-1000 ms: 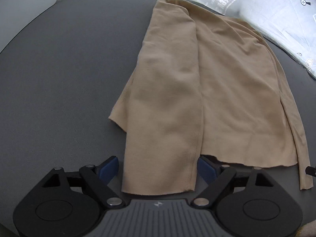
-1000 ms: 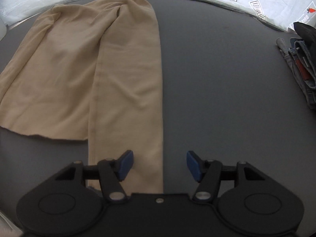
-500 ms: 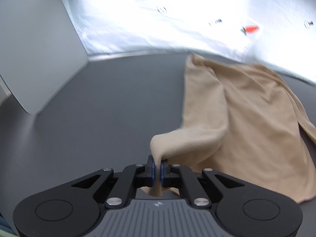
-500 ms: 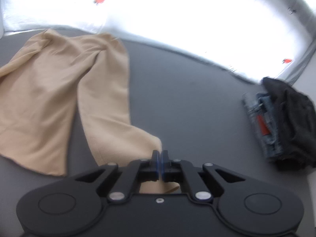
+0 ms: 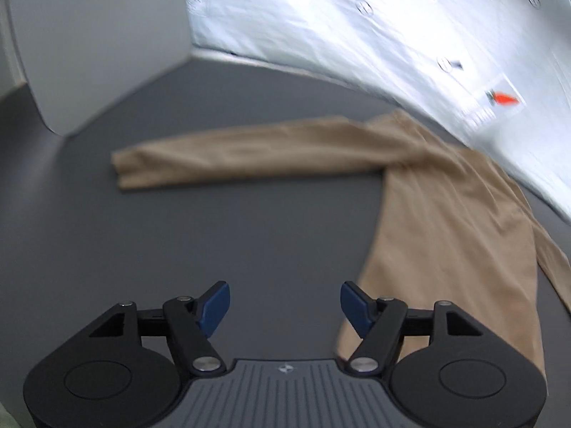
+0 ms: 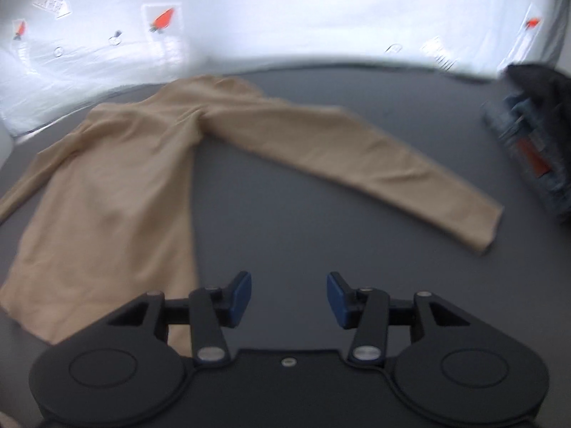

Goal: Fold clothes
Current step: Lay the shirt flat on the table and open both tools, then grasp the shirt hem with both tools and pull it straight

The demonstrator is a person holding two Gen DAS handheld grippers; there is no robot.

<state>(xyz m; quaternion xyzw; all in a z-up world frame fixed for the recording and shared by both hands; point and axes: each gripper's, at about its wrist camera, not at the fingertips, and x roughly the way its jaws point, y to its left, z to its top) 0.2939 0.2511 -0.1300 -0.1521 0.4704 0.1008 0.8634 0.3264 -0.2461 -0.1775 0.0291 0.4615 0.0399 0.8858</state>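
A tan long-sleeved top [image 5: 446,214] lies flat on the dark grey table [image 5: 178,242]. In the left wrist view its left sleeve [image 5: 232,157] stretches out sideways to the left, and the body runs down the right side. My left gripper [image 5: 283,308] stands open over bare table, just left of the body's hem. In the right wrist view the tan top [image 6: 107,196] lies at the left and its right sleeve [image 6: 357,164] reaches out to the right. My right gripper [image 6: 289,299] is open above bare table between body and sleeve cuff.
A pile of dark clothes and jeans [image 6: 535,135] sits at the table's far right. A white sheet with carrot prints [image 5: 392,28] runs along the back edge. A pale grey panel [image 5: 89,42] stands at the back left corner.
Both grippers were shut on the sleeve ends half a second ago; now both are open. The sleeves have been swung outward and lie spread to each side.
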